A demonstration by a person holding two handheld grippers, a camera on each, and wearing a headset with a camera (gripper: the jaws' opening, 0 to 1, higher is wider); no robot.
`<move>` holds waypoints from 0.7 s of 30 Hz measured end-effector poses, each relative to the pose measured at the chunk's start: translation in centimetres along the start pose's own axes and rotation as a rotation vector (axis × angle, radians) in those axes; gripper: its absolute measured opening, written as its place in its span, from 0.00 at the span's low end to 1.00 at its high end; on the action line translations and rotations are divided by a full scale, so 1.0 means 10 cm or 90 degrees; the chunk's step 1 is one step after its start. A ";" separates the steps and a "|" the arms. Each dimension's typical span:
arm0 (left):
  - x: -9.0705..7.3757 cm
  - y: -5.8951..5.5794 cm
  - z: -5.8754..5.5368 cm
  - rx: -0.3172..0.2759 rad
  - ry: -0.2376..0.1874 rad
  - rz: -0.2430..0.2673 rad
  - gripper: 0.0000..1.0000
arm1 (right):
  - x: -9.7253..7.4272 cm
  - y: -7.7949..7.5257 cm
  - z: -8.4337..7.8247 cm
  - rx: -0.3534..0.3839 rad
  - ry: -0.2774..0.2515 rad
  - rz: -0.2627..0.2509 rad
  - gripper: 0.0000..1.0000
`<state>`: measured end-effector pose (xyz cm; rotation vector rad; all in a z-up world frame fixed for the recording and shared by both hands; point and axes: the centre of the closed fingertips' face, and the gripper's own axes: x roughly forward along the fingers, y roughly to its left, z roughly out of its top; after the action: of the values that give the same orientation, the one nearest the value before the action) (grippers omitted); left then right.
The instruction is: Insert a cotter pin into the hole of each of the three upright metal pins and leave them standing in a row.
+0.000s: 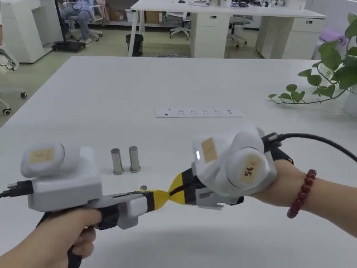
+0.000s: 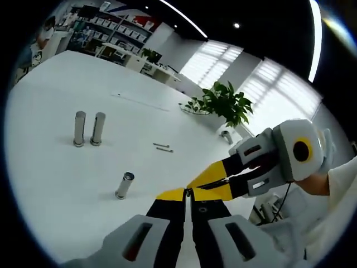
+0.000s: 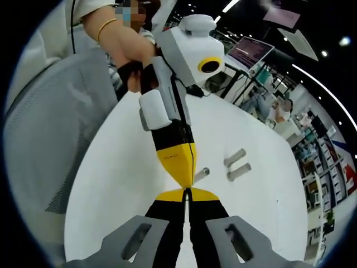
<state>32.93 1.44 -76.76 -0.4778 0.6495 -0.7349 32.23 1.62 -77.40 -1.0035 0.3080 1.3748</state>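
Left gripper [image 2: 188,193] and right gripper [image 3: 188,192], each with jaws pressed together, meet tip to tip; single metal pin [image 1: 143,188] just behind this junction, two upright metal pins [image 1: 134,159] farther behind it.

Open office: rows of white desks [image 1: 223,10], wheeled chairs [image 1: 181,25], a monitor [image 3: 254,53].

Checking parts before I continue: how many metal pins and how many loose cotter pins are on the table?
Metal pins: 3
Cotter pins: 2
Total: 5
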 end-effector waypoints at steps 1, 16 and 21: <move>0.00 0.00 0.00 0.005 0.000 -0.001 0.01 | 0.00 0.00 0.00 0.000 -0.001 -0.001 0.02; -0.01 -0.01 0.01 0.053 0.003 -0.006 0.00 | 0.00 -0.02 0.00 0.056 -0.025 -0.004 0.03; -0.02 0.00 -0.02 0.065 0.012 -0.002 0.00 | 0.01 -0.03 0.00 0.095 -0.048 0.002 0.07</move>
<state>32.72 1.59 -76.82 -0.3781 0.6256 -0.7731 32.58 1.72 -77.36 -0.8268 0.3509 1.3686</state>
